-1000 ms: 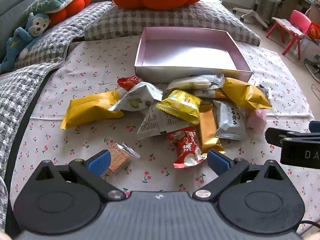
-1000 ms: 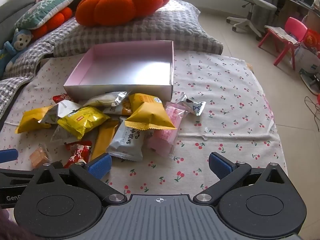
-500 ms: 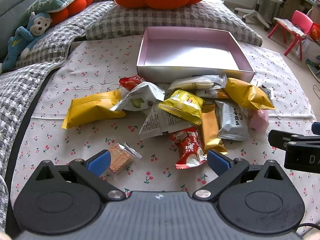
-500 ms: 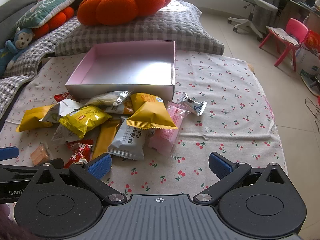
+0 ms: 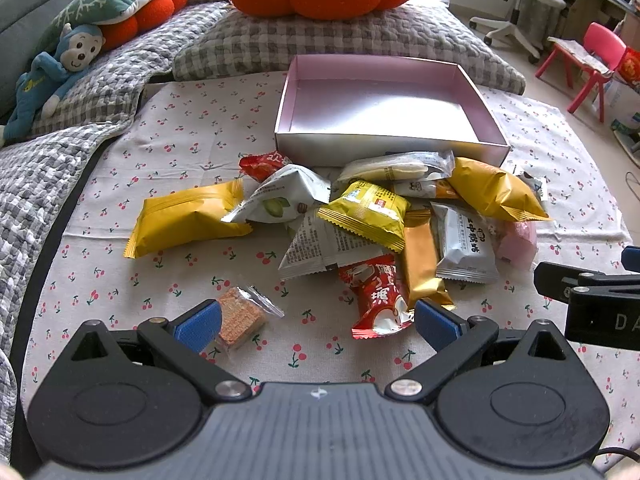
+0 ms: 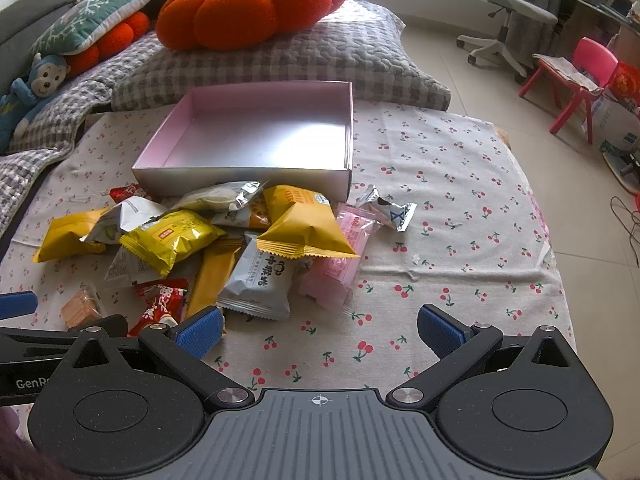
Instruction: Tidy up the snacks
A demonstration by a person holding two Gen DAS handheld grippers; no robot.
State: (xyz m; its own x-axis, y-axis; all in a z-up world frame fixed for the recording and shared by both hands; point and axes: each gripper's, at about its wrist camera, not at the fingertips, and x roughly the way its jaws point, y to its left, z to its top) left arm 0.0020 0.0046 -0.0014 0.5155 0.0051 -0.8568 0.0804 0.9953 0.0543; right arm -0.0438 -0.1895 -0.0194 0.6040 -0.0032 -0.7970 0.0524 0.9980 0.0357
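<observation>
A pile of several snack packets lies on the cherry-print cloth [image 5: 180, 152] in front of a shallow pink box [image 5: 384, 144] with nothing in it. The pile holds a yellow pouch [image 5: 188, 218], a red packet [image 5: 378, 296], a gold bar [image 5: 422, 258] and a grey packet [image 6: 262, 280]. My left gripper [image 5: 318, 322] is open low over the cloth, its left pad beside a small wafer packet [image 5: 242, 316]. My right gripper [image 6: 320, 330] is open too, near the pile's front right, over a bare patch of cloth. A pink packet [image 6: 344, 256] and a small silver sweet [image 6: 390, 210] lie ahead of it.
Behind the box lie a grey checked pillow [image 6: 320, 56], an orange pumpkin cushion [image 6: 248, 8] and a blue monkey toy [image 5: 52, 76]. The bed edge and tiled floor [image 6: 580, 168] run along the right, with a red chair [image 6: 576, 76] and an office chair [image 6: 504, 12] beyond.
Both grippers have eased slightly forward and down toward the pile; the snacks sit a little lower and larger in view. Nothing was taken hold of.
</observation>
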